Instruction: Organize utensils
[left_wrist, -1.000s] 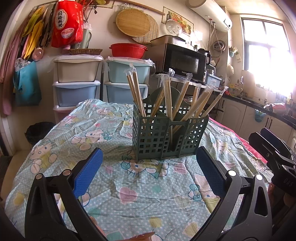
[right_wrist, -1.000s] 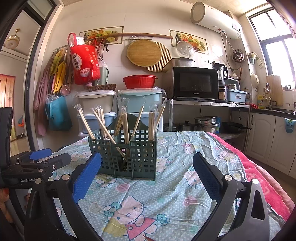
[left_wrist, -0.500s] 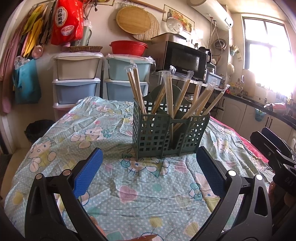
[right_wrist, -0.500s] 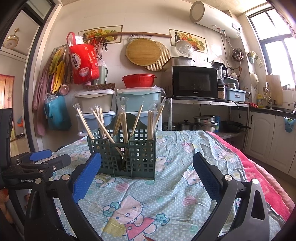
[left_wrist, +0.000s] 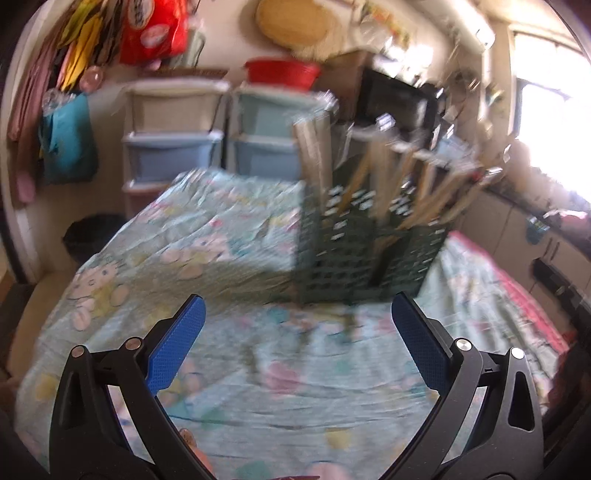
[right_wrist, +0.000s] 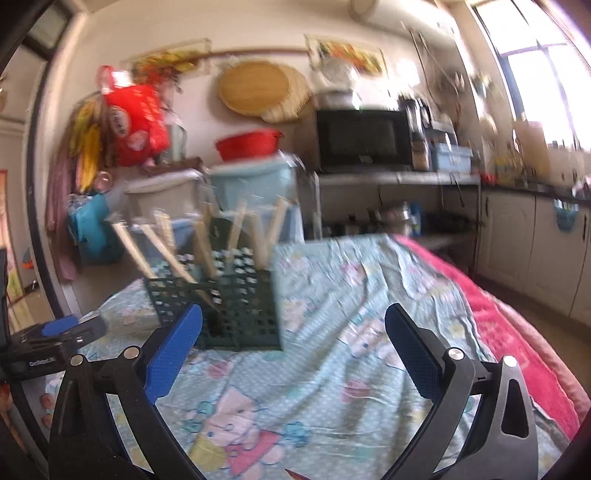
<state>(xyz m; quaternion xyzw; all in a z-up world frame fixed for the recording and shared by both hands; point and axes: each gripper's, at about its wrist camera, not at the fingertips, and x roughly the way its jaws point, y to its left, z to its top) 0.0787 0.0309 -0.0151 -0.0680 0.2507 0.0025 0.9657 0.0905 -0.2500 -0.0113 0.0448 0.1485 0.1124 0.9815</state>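
Standing beyond spread jaws, utensil caddy (left_wrist: 365, 254)

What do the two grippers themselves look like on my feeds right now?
Both match: the left gripper and right gripper have black angular plastic frames with silver rivets, and textured blue pads lining the fingers. White lettering marks the left gripper's body in the right wrist view, unreadable through blur.

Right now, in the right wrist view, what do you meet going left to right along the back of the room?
Red bag → red basin → black microwave → white cabinets. The green utensil basket with chopsticks stands nearer, on the cloth below the basin.
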